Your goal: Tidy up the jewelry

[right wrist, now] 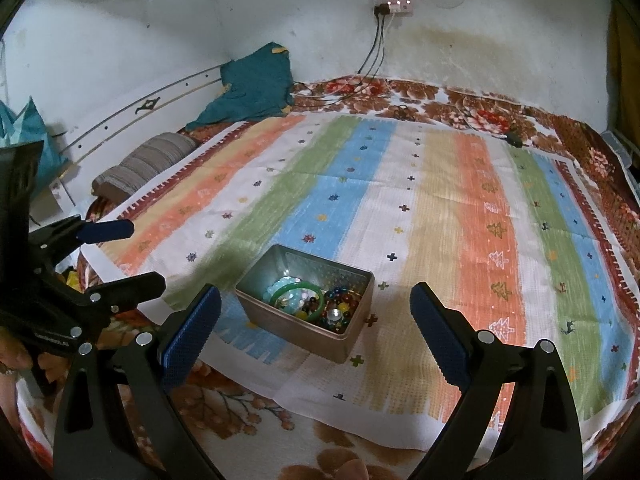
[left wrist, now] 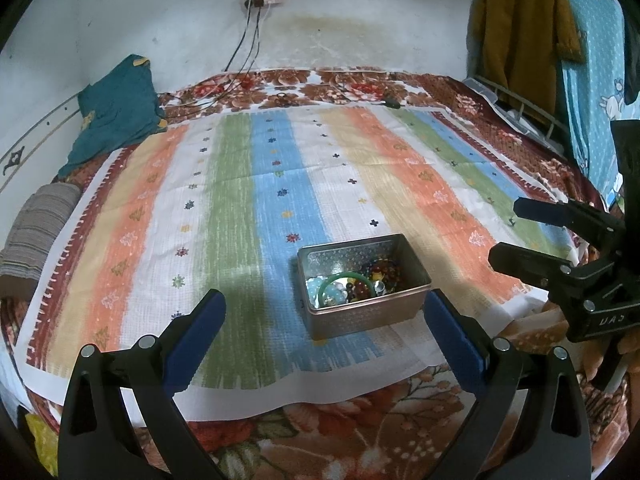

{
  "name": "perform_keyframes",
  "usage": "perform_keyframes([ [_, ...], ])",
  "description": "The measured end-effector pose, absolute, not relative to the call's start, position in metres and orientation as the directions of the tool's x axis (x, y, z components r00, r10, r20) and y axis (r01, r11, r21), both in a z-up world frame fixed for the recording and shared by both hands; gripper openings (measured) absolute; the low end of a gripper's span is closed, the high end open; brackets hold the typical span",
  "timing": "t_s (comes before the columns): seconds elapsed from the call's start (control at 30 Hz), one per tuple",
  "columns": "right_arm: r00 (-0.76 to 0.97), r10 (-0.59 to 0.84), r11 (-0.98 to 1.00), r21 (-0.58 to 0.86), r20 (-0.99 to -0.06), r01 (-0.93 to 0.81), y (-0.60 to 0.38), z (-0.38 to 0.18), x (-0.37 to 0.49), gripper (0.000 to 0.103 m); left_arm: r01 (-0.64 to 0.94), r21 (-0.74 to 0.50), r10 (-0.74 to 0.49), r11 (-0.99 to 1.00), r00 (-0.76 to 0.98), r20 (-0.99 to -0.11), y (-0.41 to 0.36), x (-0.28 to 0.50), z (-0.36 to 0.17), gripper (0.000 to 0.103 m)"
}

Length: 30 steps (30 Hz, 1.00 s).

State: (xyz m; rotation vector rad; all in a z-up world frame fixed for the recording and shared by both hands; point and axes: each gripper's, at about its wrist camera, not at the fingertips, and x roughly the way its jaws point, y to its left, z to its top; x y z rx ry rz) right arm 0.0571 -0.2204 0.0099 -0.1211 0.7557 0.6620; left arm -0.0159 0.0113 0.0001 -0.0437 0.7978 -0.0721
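A rectangular metal tin (left wrist: 362, 312) sits on the striped cloth (left wrist: 240, 200) on the bed. It holds a green bangle (left wrist: 347, 280), pale blue beads and a heap of dark bead bracelets (left wrist: 382, 274). My left gripper (left wrist: 324, 300) is open and empty, just in front of the tin. In the right wrist view the tin (right wrist: 308, 328) and green bangle (right wrist: 298, 292) lie between my open, empty right gripper's (right wrist: 316, 300) fingers. The right gripper also shows in the left wrist view (left wrist: 516, 228), to the tin's right. The left gripper shows in the right wrist view (right wrist: 136, 252).
A floral blanket (left wrist: 320, 432) covers the bed under the cloth. A teal cloth (left wrist: 116, 112) and a striped grey roll (left wrist: 36, 232) lie at the far left. Cables (left wrist: 248, 48) hang from a wall socket. Clothes (left wrist: 524, 28) hang at the right.
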Motion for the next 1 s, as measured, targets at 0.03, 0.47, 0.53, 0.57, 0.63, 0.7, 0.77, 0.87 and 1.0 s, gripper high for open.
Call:
perform_keyframes([
  [0.03,0.537,0.513,0.793,0.129,-0.67,-0.596,-0.2203,0.01,0.0572,0.096,0.049,-0.067,-0.082,0.997,0.697,-0.713,0.012,-0.0155,0.0001,0.097],
  [0.47,0.539,0.516,0.79,0.126,-0.666,-0.601,-0.2201,0.0096,0.0559,0.096,0.07,-0.055,-0.089,0.996,0.702,-0.707,0.011,-0.014,0.002,0.097],
  [0.53,0.54,0.518,0.788,0.125,-0.663,-0.602,-0.2197,0.0093,0.0549,0.096,0.07,-0.053,-0.087,0.996,0.702,-0.707,0.0086,-0.0154,0.002,0.097],
  [0.57,0.54,0.518,0.788,0.125,-0.663,-0.603,-0.2193,0.0091,0.0547,0.096,0.071,-0.053,-0.087,0.996,0.701,-0.707,0.0085,-0.0155,0.002,0.097],
  [0.63,0.541,0.517,0.789,0.123,-0.663,-0.602,-0.2193,0.0091,0.0545,0.096,0.071,-0.051,-0.087,0.996,0.702,-0.707,0.0085,-0.0155,0.002,0.097],
  [0.7,0.545,0.514,0.787,0.112,-0.663,-0.606,-0.218,0.0091,0.0529,0.096,0.072,-0.053,-0.088,0.996,0.701,-0.708,0.0091,-0.0147,0.0017,0.097],
  [0.77,0.55,0.514,0.784,0.101,-0.659,-0.612,-0.2173,0.0098,0.0511,0.096,0.072,-0.057,-0.091,0.996,0.698,-0.71,0.0079,-0.0147,0.0021,0.097],
  [0.87,0.55,0.512,0.784,0.096,-0.66,-0.614,-0.2166,0.0099,0.0506,0.096,0.071,-0.057,-0.09,0.996,0.694,-0.714,0.0121,-0.0098,0.0015,0.097],
  [1.0,0.55,0.514,0.784,0.099,-0.658,-0.613,-0.2162,0.0099,0.0504,0.096,0.072,-0.054,-0.09,0.996,0.696,-0.712,0.0091,-0.012,0.002,0.097],
])
